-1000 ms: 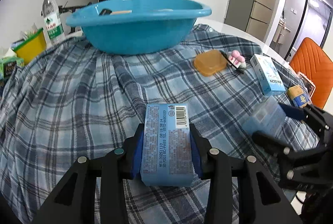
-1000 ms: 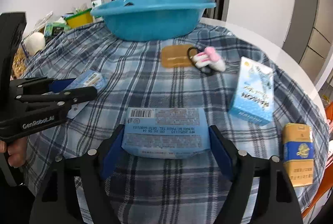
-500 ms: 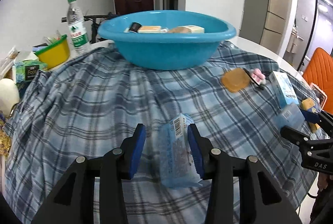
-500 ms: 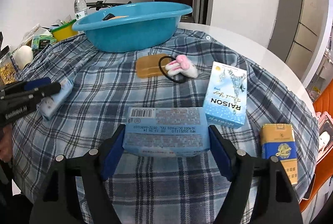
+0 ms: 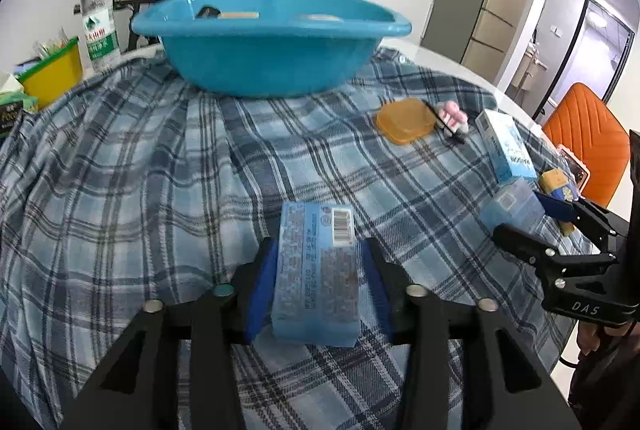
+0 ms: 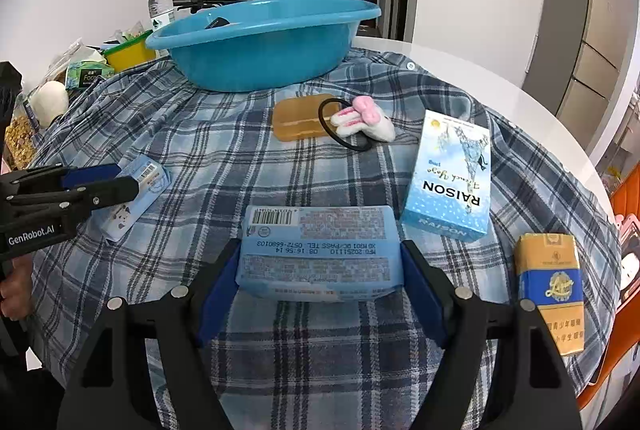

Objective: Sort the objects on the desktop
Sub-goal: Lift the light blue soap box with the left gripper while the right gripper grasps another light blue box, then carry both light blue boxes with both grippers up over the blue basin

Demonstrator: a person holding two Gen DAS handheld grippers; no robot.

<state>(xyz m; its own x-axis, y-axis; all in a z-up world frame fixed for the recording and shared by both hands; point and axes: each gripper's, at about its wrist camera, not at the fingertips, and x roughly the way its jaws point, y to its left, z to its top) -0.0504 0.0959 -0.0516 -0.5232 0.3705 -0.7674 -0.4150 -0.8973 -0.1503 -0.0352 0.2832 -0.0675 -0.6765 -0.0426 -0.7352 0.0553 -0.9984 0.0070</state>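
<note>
The left-hand pack (image 5: 316,262) is lying flat on the checked cloth (image 6: 200,134) of the worktop, between the pads of the left tool (image 5: 318,250). Its jaws have just been opening and are standing spread, apparently clear of the pack, though blur is making the gaps hard to confirm. The right tool (image 6: 320,258) is pinching the right-hand pack (image 6: 318,250) across its length, low over the cloth. The blue basin (image 6: 260,42) beyond is already holding several items. The RAISON box (image 6: 448,178), yellow-and-blue carton (image 6: 550,286), amber case (image 6: 298,116) and rabbit hair tie (image 6: 360,122) are awaiting sorting, so the task is looking roughly half done.
</note>
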